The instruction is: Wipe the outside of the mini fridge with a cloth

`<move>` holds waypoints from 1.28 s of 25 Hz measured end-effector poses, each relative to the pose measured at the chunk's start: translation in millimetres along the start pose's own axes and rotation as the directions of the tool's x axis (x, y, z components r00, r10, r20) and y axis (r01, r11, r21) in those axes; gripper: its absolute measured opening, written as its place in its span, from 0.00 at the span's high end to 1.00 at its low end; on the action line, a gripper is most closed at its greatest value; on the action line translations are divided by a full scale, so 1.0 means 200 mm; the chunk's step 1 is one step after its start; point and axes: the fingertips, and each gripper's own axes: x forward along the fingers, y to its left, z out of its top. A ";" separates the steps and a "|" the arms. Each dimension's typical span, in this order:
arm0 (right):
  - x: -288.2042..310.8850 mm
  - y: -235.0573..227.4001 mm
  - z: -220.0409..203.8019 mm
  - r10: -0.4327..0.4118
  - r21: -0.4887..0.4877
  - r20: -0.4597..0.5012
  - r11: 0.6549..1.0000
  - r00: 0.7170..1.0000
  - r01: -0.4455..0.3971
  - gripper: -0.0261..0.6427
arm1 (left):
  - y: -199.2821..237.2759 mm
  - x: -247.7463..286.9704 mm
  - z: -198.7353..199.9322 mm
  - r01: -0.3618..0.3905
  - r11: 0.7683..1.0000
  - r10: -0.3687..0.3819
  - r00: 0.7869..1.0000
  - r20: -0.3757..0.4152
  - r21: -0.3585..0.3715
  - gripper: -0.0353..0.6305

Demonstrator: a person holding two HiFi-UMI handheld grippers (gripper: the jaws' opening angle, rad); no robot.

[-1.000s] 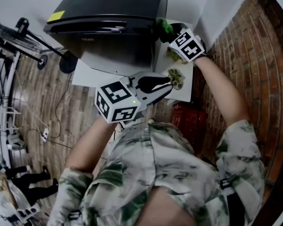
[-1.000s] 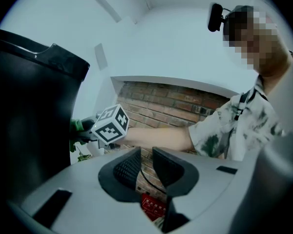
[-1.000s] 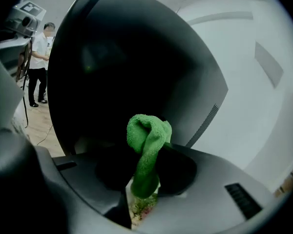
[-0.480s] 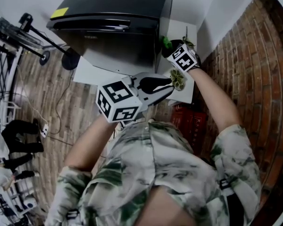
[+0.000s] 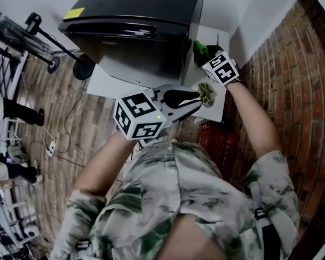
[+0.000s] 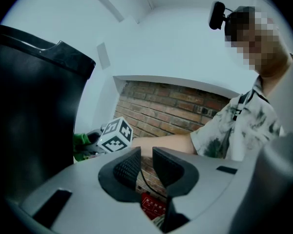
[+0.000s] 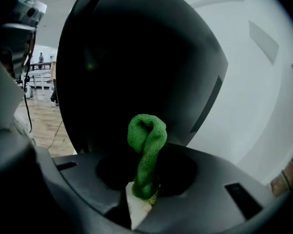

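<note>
The black mini fridge (image 5: 135,20) stands on a white base (image 5: 105,83). In the head view my right gripper (image 5: 208,56) is at the fridge's right side, shut on a green cloth (image 5: 202,50) that lies against that side. The right gripper view shows the twisted cloth (image 7: 146,135) pinched in the right gripper (image 7: 145,179), with the dark fridge wall (image 7: 136,57) just beyond. My left gripper (image 5: 197,99) hovers lower, in front of the fridge, jaws together and empty. In the left gripper view the left gripper (image 6: 146,155) points past the fridge (image 6: 29,106) at the cloth (image 6: 80,143).
A small green plant (image 5: 206,93) sits on the white base by the left gripper's tip. A brick wall (image 5: 292,64) runs close on the right, with a red crate (image 5: 216,140) below. A wheeled stand (image 5: 43,37) and people's legs (image 5: 11,112) are at the left on the wood floor.
My right gripper has drawn the cloth down the fridge's right side, from the top corner toward me. The left gripper has hardly moved. The people at the left have shifted.
</note>
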 end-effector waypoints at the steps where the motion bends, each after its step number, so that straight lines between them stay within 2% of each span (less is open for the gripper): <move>1: -0.05 -0.02 0.05 -0.011 0.003 0.020 1.000 1.000 0.011 0.79 | 0.00 0.00 0.00 0.002 1.000 -0.002 1.000 -0.001 0.000 0.82; 9: -0.45 -0.16 0.47 -0.094 -0.013 0.190 0.995 0.977 0.099 0.79 | -0.01 0.01 0.00 0.021 1.000 -0.021 1.000 0.006 -0.001 0.82; 16: -0.60 -0.06 0.67 -0.084 -0.092 0.259 0.990 0.962 0.111 0.79 | -0.01 0.02 0.00 0.033 0.999 -0.033 0.999 0.011 -0.006 0.82; 20: -0.53 0.02 0.61 -0.061 -0.116 0.230 0.989 0.971 0.090 0.79 | 0.01 0.01 -0.02 0.029 0.999 -0.029 1.000 0.011 -0.015 0.82; 32: -0.21 0.26 0.21 -0.015 -0.066 0.121 0.998 0.993 0.023 0.79 | 0.04 -0.02 -0.06 0.018 0.999 -0.018 1.000 0.009 -0.036 0.82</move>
